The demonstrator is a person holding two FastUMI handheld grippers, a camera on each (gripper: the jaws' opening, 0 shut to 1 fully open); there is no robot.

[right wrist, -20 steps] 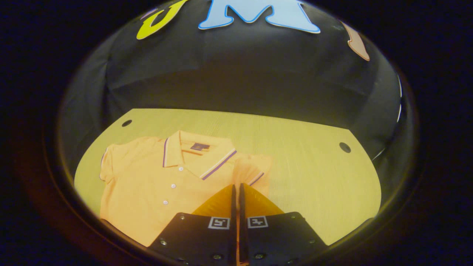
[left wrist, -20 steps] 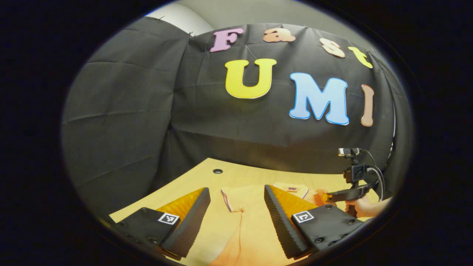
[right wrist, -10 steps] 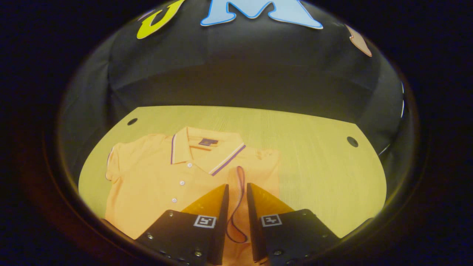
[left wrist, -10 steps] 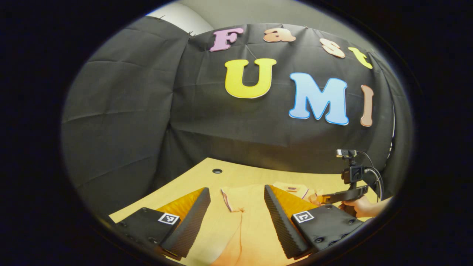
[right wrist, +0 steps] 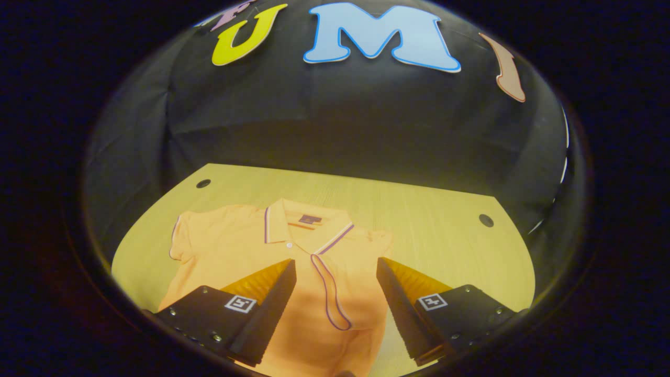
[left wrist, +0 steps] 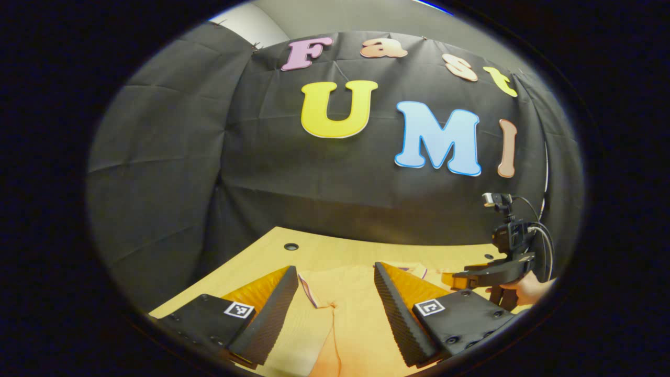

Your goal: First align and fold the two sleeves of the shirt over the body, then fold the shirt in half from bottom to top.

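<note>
Orange shirt [right wrist: 251,251], hem cut off, seemingly flat

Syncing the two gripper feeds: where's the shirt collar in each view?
Left gripper view: the collar peeks out just past the left gripper's right-hand finger, low and right of centre, mostly hidden.
Right gripper view: the collar lies centre, above the open right gripper, at the top of the shirt.
Shared landmark: the round hole in the table's far left corner.

Left gripper view looks low across the table [left wrist: 314,254]; right gripper view looks down on it from higher.
</note>
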